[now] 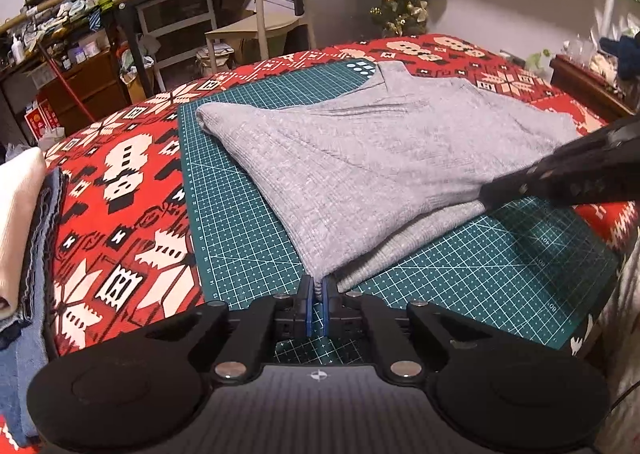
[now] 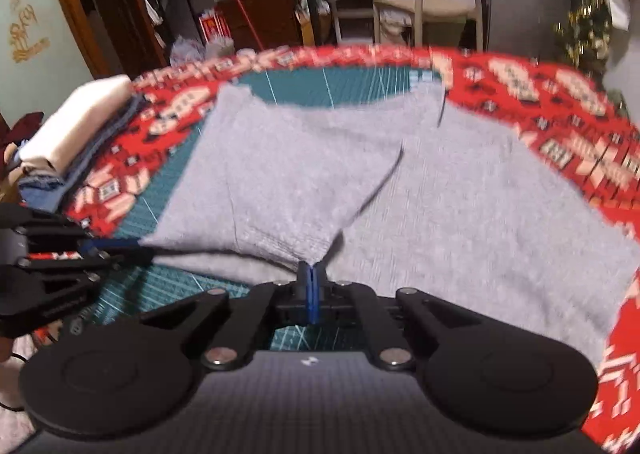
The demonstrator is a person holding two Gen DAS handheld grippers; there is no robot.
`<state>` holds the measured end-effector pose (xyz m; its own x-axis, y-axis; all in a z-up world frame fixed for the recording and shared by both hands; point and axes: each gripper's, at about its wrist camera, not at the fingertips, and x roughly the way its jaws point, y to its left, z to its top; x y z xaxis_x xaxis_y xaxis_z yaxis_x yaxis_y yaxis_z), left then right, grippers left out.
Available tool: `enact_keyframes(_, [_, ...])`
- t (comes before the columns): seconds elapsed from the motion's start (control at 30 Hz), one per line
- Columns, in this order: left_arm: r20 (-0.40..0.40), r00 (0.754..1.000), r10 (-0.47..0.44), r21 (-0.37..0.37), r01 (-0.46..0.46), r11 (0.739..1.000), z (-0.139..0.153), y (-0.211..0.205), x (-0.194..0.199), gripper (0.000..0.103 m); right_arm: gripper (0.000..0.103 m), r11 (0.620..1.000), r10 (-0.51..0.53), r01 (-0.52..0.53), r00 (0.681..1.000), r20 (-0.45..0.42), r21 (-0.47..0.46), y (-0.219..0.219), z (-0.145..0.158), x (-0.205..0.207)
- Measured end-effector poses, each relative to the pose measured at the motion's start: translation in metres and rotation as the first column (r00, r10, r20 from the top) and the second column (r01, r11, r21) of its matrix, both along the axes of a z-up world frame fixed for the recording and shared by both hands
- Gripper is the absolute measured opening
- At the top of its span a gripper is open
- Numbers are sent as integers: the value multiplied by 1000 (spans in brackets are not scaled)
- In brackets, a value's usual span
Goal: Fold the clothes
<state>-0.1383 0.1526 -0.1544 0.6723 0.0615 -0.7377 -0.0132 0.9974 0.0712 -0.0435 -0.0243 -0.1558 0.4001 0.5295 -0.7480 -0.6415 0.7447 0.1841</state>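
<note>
The grey sweater lies spread on the green cutting mat, which sits on a red patterned cloth over the surface. The left claw is pinched tight on the near corner of the folded layer's hem. The right claw is closed on the same hem further along (that view is blurred, so the exact bite is hard to read). Both claws sit at the near edge with the garment stretching away from them toward the collar, its long axis running front to back. 2 grips on 1 edge suggest carrying that hem away, over the body. A stack of folded clothes waits at the left.
</note>
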Motion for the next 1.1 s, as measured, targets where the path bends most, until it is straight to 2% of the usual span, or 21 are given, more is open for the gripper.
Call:
enact_keyframes(0.1, [-14, 1000, 4, -16, -4, 1000, 2, 3, -1, 9, 1, 1000, 3, -3, 1000, 2, -5, 2, -5, -1])
enact_keyframes(0.27, [3, 1000, 22, -142, -21, 990, 14, 19, -13, 10, 2, 1000, 5, -5, 1000, -14, 7, -10, 2, -4])
enact_keyframes(0.33, [36, 999, 41, -221, -32, 975, 22, 28, -13, 4, 2, 999, -13, 13, 1000, -19, 42, -18, 11, -3])
enact_keyframes(0.47, [88, 994, 65, -385, -26, 922, 32, 38, 6, 4, 2, 989, 29, -30, 1000, 8, 147, -6, 30, 0])
enact_keyframes(0.5, [92, 994, 59, -404, -17, 915, 29, 37, 15, 4, 2, 987, 42, -43, 999, 13, 154, 3, 29, 2])
enact_keyframes(0.63, [32, 998, 56, -391, -39, 920, 4, 30, 39, 4, 2, 989, 66, -69, 997, 29, 128, 34, 9, 12])
enact_keyframes(0.77, [24, 997, 69, -383, -54, 922, -5, 29, 29, 4, 2, 995, 66, -68, 997, 35, 76, 34, -14, 9])
enact_keyframes(0.9, [30, 997, 67, -349, -52, 936, 2, 24, 18, 4, 3, 994, 61, -65, 997, 48, 84, 17, -10, 4])
enact_keyframes(0.97, [35, 997, 62, -339, -47, 940, 6, 22, 14, 4, 6, 993, 43, -49, 997, 57, 105, 9, -4, 5])
enact_keyframes(1.1, [76, 996, 56, -367, -24, 930, 13, 21, 29, 7, 9, 989, -14, 0, 996, 89, 147, 11, 7, 16])
